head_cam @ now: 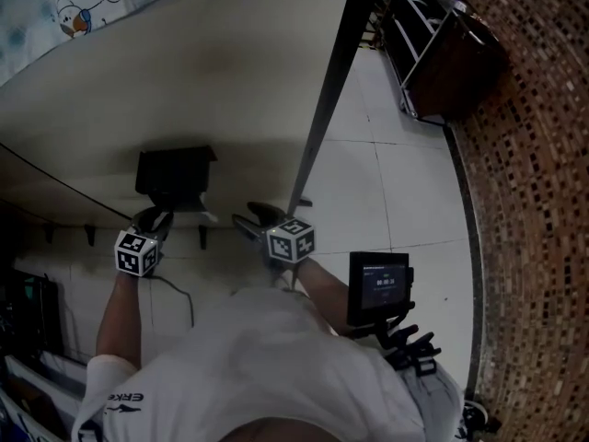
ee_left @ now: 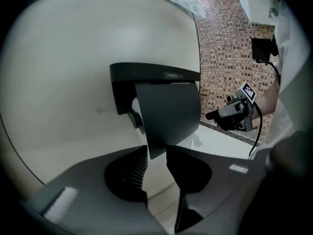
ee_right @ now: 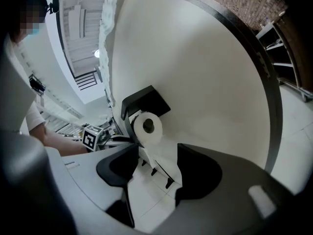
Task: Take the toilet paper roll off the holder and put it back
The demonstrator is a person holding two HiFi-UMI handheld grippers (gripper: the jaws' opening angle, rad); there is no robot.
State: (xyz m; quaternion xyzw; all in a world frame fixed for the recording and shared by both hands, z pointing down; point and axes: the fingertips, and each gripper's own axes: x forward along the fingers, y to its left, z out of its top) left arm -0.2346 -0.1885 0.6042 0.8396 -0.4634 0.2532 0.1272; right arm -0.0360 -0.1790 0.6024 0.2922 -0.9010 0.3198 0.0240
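Note:
A black paper holder (head_cam: 175,175) is fixed to the cream wall. In the right gripper view its lid (ee_right: 146,99) is raised above the white toilet paper roll (ee_right: 146,126), which sits in the holder. My left gripper (head_cam: 155,217) is just below the holder. In the left gripper view the hanging lid (ee_left: 166,114) reaches down to the left gripper (ee_left: 156,151), whose jaws stand apart; I cannot tell if they touch it. My right gripper (head_cam: 250,219) hovers to the right, apart from the holder. The right gripper (ee_right: 157,148) is open and empty, with the roll beyond its tips.
A dark slanted post (head_cam: 327,90) runs down the wall to the right of the holder. Small hooks (head_cam: 89,235) line the wall below. A brick wall (head_cam: 534,201) and a metal rack (head_cam: 433,53) stand far right over the tiled floor (head_cam: 396,191).

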